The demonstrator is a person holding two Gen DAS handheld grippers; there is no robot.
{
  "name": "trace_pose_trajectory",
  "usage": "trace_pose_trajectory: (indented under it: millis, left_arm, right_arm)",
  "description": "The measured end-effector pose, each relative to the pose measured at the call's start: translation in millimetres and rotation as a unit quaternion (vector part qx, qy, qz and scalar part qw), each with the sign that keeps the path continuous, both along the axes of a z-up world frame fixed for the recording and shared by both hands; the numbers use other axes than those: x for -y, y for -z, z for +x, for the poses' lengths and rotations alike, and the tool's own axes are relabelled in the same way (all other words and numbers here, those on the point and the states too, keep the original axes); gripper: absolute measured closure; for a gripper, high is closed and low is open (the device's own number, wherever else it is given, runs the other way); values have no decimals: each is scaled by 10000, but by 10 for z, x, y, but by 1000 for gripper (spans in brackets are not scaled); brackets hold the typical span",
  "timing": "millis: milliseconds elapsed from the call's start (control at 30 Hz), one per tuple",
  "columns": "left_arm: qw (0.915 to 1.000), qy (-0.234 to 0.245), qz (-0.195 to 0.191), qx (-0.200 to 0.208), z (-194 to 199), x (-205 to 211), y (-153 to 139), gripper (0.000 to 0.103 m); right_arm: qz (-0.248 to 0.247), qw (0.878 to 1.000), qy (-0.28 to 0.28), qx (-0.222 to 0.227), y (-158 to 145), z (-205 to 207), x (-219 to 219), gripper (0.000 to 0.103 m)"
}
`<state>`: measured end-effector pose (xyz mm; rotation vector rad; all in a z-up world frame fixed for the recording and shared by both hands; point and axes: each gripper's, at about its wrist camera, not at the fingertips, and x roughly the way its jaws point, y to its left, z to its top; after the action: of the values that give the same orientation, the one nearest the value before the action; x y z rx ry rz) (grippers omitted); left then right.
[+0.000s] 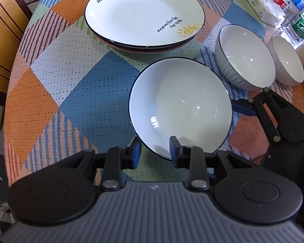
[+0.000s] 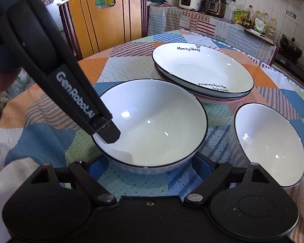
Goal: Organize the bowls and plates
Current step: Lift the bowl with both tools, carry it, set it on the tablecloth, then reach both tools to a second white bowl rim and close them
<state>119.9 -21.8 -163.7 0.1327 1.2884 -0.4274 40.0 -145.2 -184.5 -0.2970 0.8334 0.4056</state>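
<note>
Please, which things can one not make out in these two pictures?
- Left wrist view: how many plates lie under the top plate; it covers them.
- Right wrist view: whether the right tool presses the near bowl; the bowl's wall hides the contact.
- Left wrist view: the bottle labels, too small and blurred.

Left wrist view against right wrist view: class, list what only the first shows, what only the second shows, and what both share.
Only the left wrist view: a third bowl, a tissue box and bottles.
Only the right wrist view: a wooden chair, a rice cooker and a pressure cooker.
Both: the stacked plates, the near bowl, a second bowl and the patchwork tablecloth.
</note>
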Motion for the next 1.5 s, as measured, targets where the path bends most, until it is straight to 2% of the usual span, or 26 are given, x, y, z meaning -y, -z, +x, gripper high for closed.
trace_pose_trajectory:
  millis: [67,133,267,567,833,1067,1267,1400,1500]
  left_arm:
    - [10000,4,-17,39,-42,-13,-81,63]
    - [9999,41,32,151,-97,-11,-178,62]
    - [9989,152,155,416,-229,2,-400,54]
    - [9944,518,172,909,-513,100,-851,48]
    - [9924,706,76,1009,-551,304,-1000,45]
    - [9913,823,-35,1025,-494,521,-1028,41]
    - [9905,881,-149,1047,-392,726,-1004,36]
    - [9884,934,-144,1186,-250,885,-878,33]
    - [9910,802,-225,1050,-73,959,-694,32]
  right_arm:
    - [-82,10000,2,-15,-50,-50,31,12]
    - [-110,9999,-4,-5,-116,-115,82,12]
    - [-179,9998,16,20,-281,-233,189,12]
    - [-260,9977,622,4,-695,-321,505,12]
    - [-250,9939,1048,245,-949,-372,761,12]
    - [-127,9920,1216,330,-982,-448,915,12]
    - [69,9906,1328,331,-851,-418,1014,12]
    - [272,9888,1445,263,-675,-334,1074,12]
    - [319,9879,1497,238,-532,-254,1084,12]
